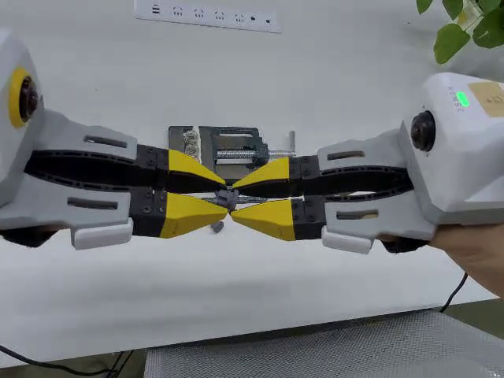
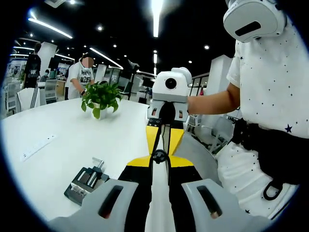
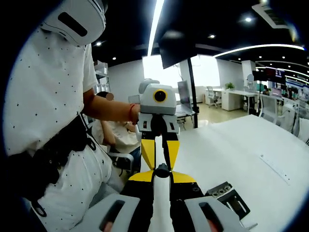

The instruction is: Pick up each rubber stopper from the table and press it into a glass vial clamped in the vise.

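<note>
ok so this one's basically at the start of the job as far as I can see. Both grippers are up in the air over the white tabletop (image 1: 236,283), pointed tip to tip at each other. Pinched right where they meet is 1 small dark grey rubber stopper (image 1: 228,197). The left hand-held gripper (image 1: 220,195) has its yellow-tipped jaws drawn in on it from one side. The right hand-held gripper (image 1: 236,202) does the same from the other, so it looks like both are clamped on the same stopper. My guess is a hand-over or a re-grip to get it facing the right way, but I can't tell which one is really carrying it. A 2nd small dark rubber stopper (image 1: 216,227) sits loose on the tabletop just under the tips, toward the near edge. The grey metal bench vise (image 1: 236,146) is further back, toward the far edge. It has a short row of clear glass vials (image 1: 191,142) clamped at its left end. The vials are too small for me to say if any is plugged, but none looks obviously capped. So I'd call it 0 confirmed done, with 1 stopper in hand that needs to go back to the vise and get pushed in, and at least 1 more to pick up after that.
</note>
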The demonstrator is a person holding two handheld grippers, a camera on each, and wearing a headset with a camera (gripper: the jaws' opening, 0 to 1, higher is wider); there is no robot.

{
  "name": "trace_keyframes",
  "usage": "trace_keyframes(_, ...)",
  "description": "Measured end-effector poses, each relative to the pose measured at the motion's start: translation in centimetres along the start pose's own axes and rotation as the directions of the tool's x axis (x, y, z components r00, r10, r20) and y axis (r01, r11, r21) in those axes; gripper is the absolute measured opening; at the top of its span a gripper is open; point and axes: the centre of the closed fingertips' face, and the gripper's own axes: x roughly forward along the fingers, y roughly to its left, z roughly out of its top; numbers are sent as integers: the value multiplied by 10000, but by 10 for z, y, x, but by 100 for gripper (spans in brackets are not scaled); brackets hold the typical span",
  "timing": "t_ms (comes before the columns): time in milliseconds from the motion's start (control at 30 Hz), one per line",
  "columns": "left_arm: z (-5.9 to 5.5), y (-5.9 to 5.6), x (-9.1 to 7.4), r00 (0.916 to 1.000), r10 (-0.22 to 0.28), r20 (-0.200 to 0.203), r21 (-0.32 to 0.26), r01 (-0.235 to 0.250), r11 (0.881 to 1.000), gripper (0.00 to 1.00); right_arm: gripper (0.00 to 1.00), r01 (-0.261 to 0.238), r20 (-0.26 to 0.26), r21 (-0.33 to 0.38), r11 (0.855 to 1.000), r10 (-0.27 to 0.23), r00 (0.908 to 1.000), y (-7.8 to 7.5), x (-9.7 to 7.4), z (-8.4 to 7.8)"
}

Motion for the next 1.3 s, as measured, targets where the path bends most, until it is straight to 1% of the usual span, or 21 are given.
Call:
trace_keyframes(167,0,1,-1,10000,-16,-9,-3,16,10000,6,6,-36,11,18,10000,36,10000,1,1,1)
trace_keyframes(333,1,2,-2,10000,85,2,38,-85,10000,6,7,62,34,51,10000,-62,10000,-1,1,1)
trace_keyframes(533,5,7,-3,9991,334,270,-78,-332,9994,5,7,296,192,91,9995,-298,9994,-5,0,5)
trace_keyframes(733,11,12,-5,9956,688,631,-164,-679,9976,5,7,581,402,134,9982,-586,9975,-12,-1,11)
trace_keyframes(1033,15,16,-7,9919,879,919,-406,-845,9956,5,6,715,579,168,9973,-724,9957,-16,-3,15)
trace_keyframes(1133,17,17,-8,9900,920,1073,-539,-866,9948,5,6,760,689,200,9969,-772,9946,-18,-5,16)
trace_keyframes(1300,16,17,-7,9902,912,1055,-550,-857,9948,5,6,728,682,203,9971,-741,9949,-18,-5,15)
